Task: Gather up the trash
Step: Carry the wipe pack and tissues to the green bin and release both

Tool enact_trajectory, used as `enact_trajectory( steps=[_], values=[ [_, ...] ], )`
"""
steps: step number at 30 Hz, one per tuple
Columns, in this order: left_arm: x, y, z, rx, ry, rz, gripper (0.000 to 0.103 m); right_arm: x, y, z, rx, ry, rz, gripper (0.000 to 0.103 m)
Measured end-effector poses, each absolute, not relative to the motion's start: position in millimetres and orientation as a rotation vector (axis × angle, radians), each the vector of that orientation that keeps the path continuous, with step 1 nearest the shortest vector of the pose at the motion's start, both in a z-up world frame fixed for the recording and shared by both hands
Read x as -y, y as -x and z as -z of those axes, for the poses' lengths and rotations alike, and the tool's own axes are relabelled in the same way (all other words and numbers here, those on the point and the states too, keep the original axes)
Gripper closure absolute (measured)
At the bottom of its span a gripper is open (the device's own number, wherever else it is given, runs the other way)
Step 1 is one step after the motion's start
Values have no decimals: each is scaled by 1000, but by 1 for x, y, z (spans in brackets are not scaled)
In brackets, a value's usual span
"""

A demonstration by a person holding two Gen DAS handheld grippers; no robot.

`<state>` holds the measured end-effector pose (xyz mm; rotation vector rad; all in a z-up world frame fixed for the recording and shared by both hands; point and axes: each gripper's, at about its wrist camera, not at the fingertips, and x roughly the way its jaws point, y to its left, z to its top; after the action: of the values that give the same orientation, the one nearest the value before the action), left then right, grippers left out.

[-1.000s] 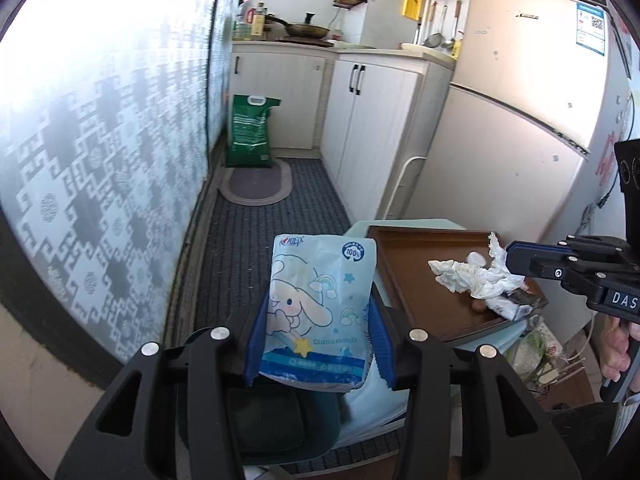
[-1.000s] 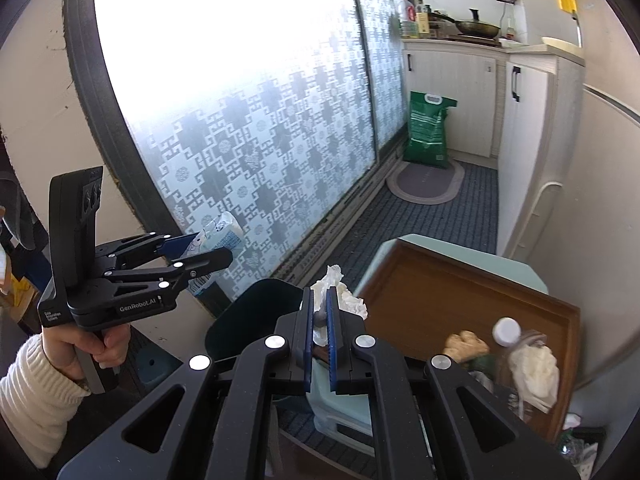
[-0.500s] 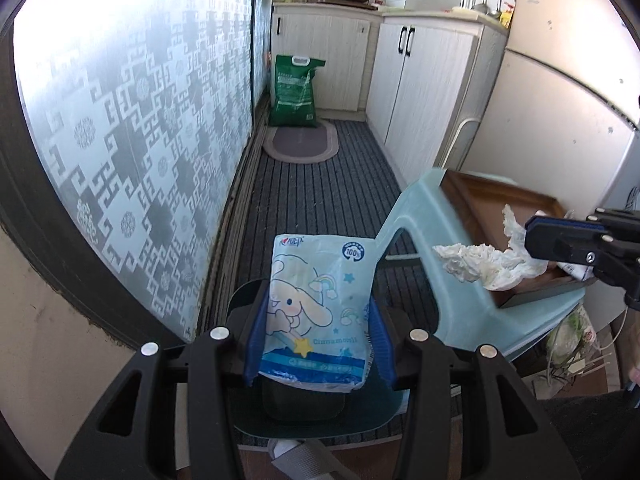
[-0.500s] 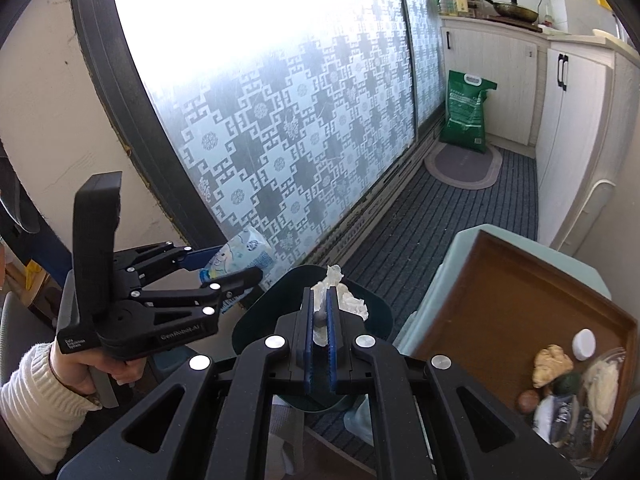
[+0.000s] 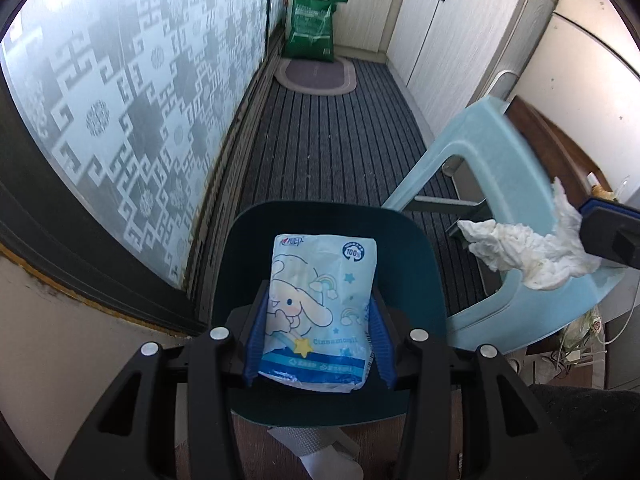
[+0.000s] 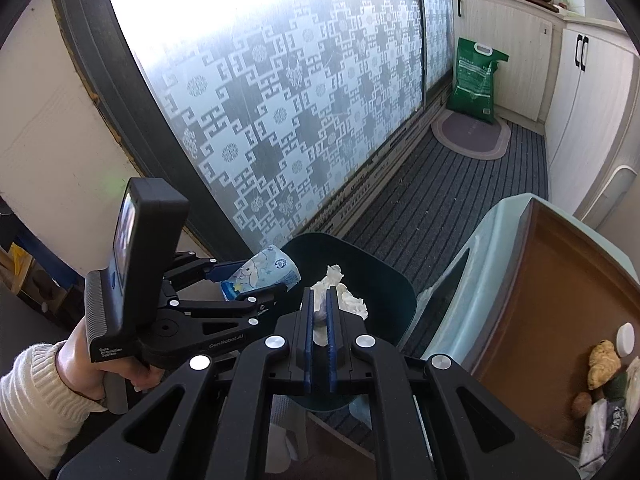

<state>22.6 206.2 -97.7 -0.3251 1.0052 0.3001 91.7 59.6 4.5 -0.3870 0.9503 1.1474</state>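
My left gripper (image 5: 320, 344) is shut on a light blue tissue pack with a cartoon dog (image 5: 318, 312) and holds it over the open dark teal trash bin (image 5: 412, 256). The pack also shows in the right wrist view (image 6: 262, 274). My right gripper (image 6: 319, 312) is shut on a crumpled white tissue (image 6: 344, 300) and holds it above the bin (image 6: 384, 292). That tissue (image 5: 528, 254) hangs at the right of the left wrist view, past the bin's right side.
A light blue plastic stool (image 5: 516, 184) stands right of the bin and carries a brown tray (image 6: 560, 300) with more trash (image 6: 604, 364). A patterned glass door (image 6: 300, 100) runs along the left. A green bag (image 5: 314, 24) and an oval mat (image 5: 316, 74) lie further down the striped floor.
Both grippers have moved down and left toward the bin. The tissue pack and the crumpled tissue now hang over the bin's opening. Both grips are unchanged.
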Motion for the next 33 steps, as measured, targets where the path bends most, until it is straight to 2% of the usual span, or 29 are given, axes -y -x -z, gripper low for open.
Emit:
enact_trajectory(
  steps=[13,17,22,26,33],
  values=[
    [-214,-29,157,-1151,345,-286,53,-79,-88,26,-1010,444,-1132,97],
    [-214,-30,165,-1172,332,-291,50,-83,-87,33,-1023,463,-1127,97],
    [-218,-28,164,-1159,337,-300,48,-89,-88,43,-1046,481,-1107,97],
    [-218,-24,155,-1122,329,-303,41,-91,-89,48,-1057,492,-1095,97],
    [-220,-15,133,-1059,324,-301,47,-96,-87,56,-1064,509,-1086,97]
  ],
)
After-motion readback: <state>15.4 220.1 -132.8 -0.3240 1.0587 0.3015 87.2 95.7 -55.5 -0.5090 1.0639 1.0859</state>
